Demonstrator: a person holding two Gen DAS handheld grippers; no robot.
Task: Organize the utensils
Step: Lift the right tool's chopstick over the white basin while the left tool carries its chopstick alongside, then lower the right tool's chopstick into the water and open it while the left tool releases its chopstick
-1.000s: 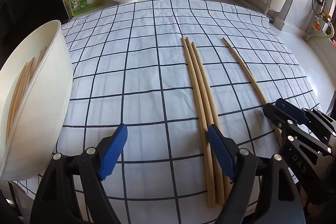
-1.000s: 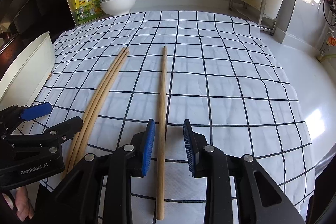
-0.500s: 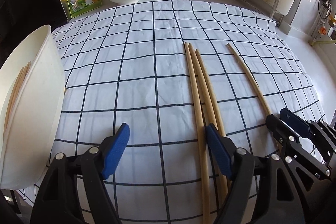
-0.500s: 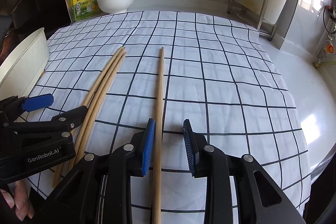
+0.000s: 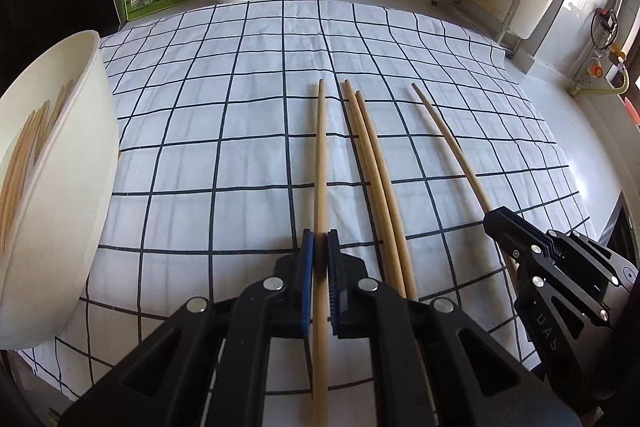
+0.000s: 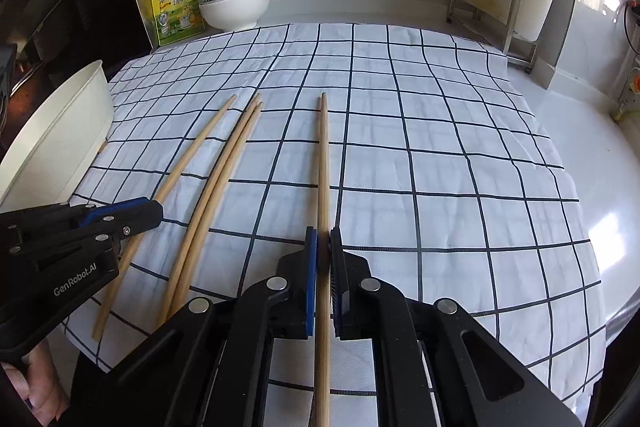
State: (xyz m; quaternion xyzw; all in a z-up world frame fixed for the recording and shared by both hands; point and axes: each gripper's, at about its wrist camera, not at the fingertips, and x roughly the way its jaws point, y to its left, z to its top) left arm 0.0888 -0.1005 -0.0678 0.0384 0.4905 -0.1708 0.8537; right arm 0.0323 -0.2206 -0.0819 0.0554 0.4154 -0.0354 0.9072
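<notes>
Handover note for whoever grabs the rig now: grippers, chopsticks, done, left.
Left gripper: shut on the leftmost wooden chopstick, tip resting on the checked white cloth.
Right gripper: shut on the rightmost wooden chopstick.
Between them: a pair of wooden chopsticks lying loose, side by side on the cloth.
Done: several chopsticks already in the white plastic tub at the left.
Left: move both held chopsticks to the tub, then the pair.

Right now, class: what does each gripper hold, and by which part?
The left gripper clamps one chopstick on its thick half. The right gripper clamps another chopstick, also on its thick half.
</notes>
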